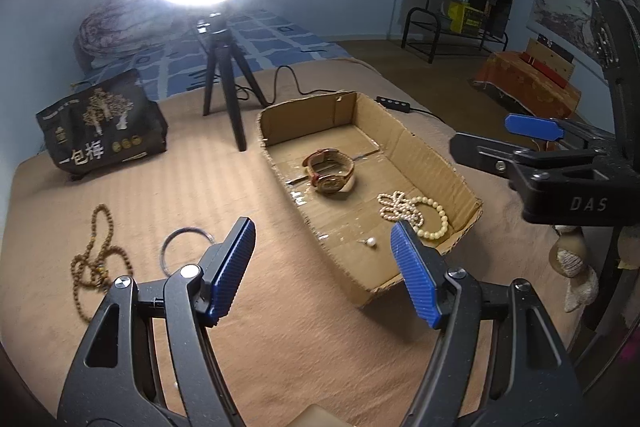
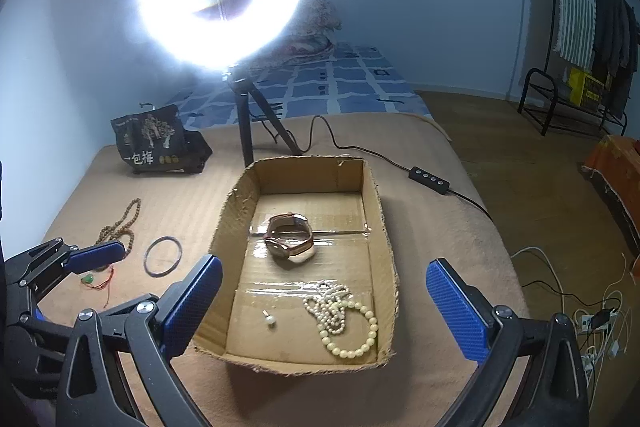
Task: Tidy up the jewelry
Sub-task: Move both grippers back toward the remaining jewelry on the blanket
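Tan blanket (image 2: 432,187), cardboard tray (image 2: 384,227) (watch (image 2: 290,237) inside), both grippers empty

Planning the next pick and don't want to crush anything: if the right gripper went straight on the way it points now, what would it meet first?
Probably the cardboard box: the right gripper, jaws open and empty, aims into its near end, about where the pearl strands lie, with a loose pearl just left of that. Depth is uncertain in this fisheye view.
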{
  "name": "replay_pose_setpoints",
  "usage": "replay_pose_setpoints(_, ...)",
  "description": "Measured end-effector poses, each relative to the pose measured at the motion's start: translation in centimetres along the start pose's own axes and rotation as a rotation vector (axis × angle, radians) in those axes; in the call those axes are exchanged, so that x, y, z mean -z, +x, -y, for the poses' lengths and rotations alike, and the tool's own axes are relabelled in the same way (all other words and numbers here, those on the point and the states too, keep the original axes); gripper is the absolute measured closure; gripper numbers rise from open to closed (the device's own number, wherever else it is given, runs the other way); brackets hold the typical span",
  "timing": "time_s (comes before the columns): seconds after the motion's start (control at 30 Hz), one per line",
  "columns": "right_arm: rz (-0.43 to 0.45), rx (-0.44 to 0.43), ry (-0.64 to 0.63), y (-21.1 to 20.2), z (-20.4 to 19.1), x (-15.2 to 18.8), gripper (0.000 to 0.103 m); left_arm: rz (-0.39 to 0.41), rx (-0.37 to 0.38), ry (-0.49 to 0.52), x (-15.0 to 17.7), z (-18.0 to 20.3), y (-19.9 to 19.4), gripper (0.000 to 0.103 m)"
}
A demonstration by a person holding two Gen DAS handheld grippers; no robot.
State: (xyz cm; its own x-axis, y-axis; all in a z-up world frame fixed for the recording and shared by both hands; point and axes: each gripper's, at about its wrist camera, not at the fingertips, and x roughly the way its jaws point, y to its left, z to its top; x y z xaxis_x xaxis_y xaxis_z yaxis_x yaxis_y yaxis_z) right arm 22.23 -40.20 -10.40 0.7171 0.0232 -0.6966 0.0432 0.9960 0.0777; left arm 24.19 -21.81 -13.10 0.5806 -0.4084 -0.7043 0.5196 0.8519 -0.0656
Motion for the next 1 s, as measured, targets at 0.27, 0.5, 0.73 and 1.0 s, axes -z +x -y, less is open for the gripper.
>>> replay_pose_setpoints(0.27,0.012,-0.034,-0.017,-1.9,-2.1,0.4,0.0,0.003,-0.045,-0.05,1.3,-3.7,-2.4,0.03)
replay_pose_setpoints(0.5,0.015,-0.079,-0.042,-2.8,-4.6,0.9,0.0,0.002,-0.083,-0.125,2.8,-7.7,-4.3,0.03)
replay_pose_setpoints(0.73,0.01,-0.133,-0.089,-3.2,-7.7,1.5,0.0,-0.003,-0.146,-0.197,5.5,-12.9,-6.2,0.03)
replay_pose_setpoints(1.0,-0.016,-0.191,-0.123,-1.8,-11.1,1.7,0.0,-0.03,-0.209,-0.285,9.1,-18.9,-7.8,0.03)
